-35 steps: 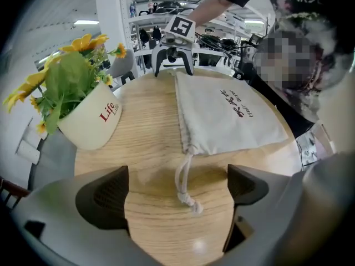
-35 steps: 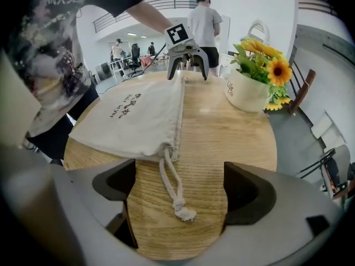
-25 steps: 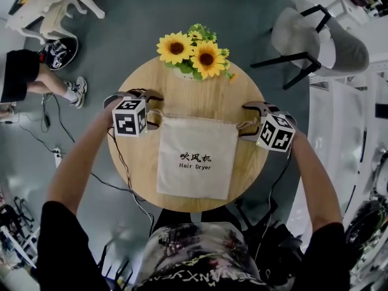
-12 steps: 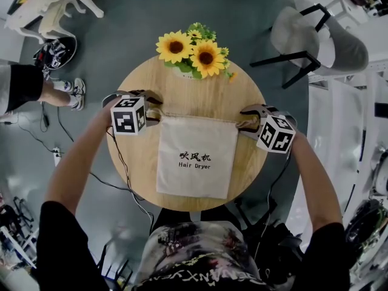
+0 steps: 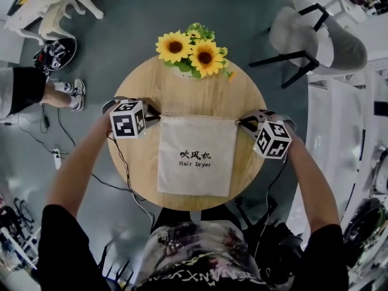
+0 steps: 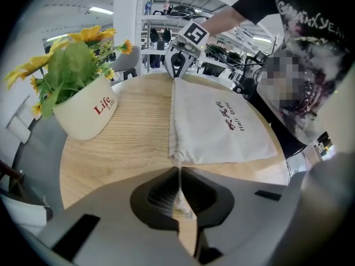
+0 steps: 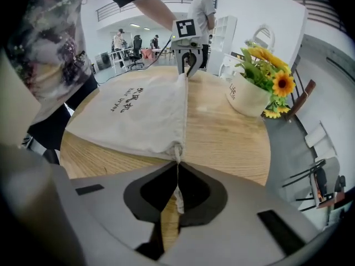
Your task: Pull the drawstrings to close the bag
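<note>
A cream cloth bag (image 5: pixel 197 156) printed "Hair Dryer" lies flat on the round wooden table (image 5: pixel 182 96), its mouth at the far side. My left gripper (image 5: pixel 151 114) sits at the bag's top left corner. In the left gripper view its jaws (image 6: pixel 179 168) have just been closing and now pinch the left drawstring (image 6: pixel 180 201). My right gripper (image 5: pixel 245 123) is at the top right corner. Its jaws (image 7: pixel 177 164) have also just closed, with the right drawstring (image 7: pixel 178 195) caught between them. Each gripper view shows the bag (image 6: pixel 222 129) (image 7: pixel 138 112) stretching to the other gripper.
A white pot of sunflowers (image 5: pixel 193 53) stands at the table's far edge, behind the bag's mouth. A grey chair (image 5: pixel 315 38) is at the upper right. A bystander's legs (image 5: pixel 36 83) and cables lie on the floor to the left.
Both grippers' jaws have gone from open to shut at the bag's top corners. The bag's top edge now lies straighter. The bystander's leg at the left has shifted.
</note>
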A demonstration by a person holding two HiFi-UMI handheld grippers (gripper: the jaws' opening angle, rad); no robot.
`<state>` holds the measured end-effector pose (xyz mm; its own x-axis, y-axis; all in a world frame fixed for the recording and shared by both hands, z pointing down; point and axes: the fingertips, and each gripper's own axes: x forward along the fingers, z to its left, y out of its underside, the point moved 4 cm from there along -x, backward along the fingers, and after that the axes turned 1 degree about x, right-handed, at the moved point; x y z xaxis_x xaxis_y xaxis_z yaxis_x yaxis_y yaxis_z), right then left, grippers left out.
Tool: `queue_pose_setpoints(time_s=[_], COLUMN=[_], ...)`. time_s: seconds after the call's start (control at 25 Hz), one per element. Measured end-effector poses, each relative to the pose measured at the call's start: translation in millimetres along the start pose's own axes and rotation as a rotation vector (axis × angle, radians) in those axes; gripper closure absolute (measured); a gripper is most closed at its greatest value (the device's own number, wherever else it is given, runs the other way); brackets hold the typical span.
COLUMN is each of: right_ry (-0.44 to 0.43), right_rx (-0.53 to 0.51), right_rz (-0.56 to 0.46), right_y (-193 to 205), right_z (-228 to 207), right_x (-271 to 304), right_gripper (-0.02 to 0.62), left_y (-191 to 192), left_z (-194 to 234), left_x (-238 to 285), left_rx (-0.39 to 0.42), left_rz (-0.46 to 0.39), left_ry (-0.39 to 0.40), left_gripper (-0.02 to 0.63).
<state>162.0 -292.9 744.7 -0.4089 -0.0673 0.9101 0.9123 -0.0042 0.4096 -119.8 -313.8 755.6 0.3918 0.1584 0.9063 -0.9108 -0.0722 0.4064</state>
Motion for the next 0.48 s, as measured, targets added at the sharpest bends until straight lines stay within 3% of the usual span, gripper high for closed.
queue_pose_setpoints(time_s=[0.2,0.48], right_ry=[0.054,0.135], right_rx=[-0.002,0.026], right_rz=[0.022,0.043], right_y=[-0.8,-1.6], right_z=[2.1,4.9], right_x=[-0.2,0.3], right_gripper=[0.589,0.591], left_y=[2.0,3.4], left_z=[-9.9,-13.0], left_x=[0.7,0.8], left_rx=[-0.060,-0.119], left_rz=[-0.035,-0.047], left_ry=[-0.103,-0.178], left_gripper=[0.588,0.588])
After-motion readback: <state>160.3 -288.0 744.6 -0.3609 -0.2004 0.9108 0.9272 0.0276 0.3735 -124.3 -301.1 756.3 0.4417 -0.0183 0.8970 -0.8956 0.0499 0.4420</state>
